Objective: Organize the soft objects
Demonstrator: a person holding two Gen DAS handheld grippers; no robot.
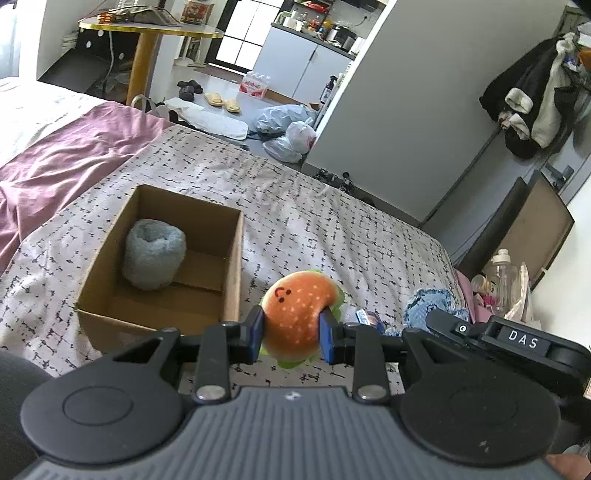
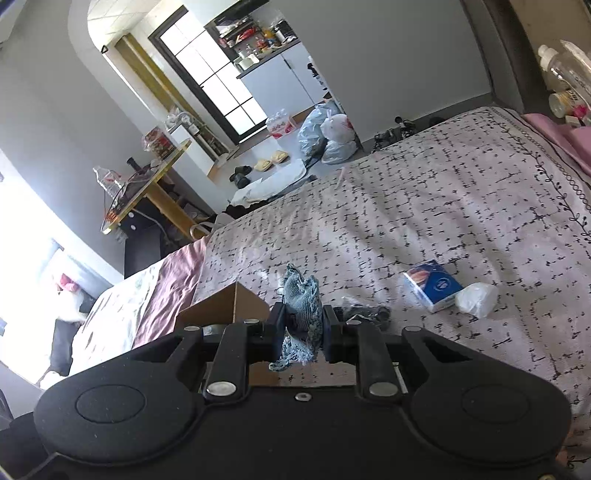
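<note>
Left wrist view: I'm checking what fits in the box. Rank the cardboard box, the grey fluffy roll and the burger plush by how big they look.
1. cardboard box, clearly largest.
2-3. grey fluffy roll and burger plush look alike; the plush is nearer the camera, so no ranking between them.

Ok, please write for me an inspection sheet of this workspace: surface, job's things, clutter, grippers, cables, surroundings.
Surface: bed with a pale bedspread printed with black dashes; purple blanket on one side.
Job's things: open brown cardboard box holding a rolled grey-blue fluffy towel; orange plush hamburger toy; grey-blue knitted fringed cloth.
Clutter: small blue-and-white carton beside a crumpled white wad.
Grippers: left gripper shut on the hamburger toy; right gripper shut on the knitted cloth.
Cables: nothing seen on the bed.
Surroundings: round yellow-edged table; plastic bags and slippers on the floor.
</note>
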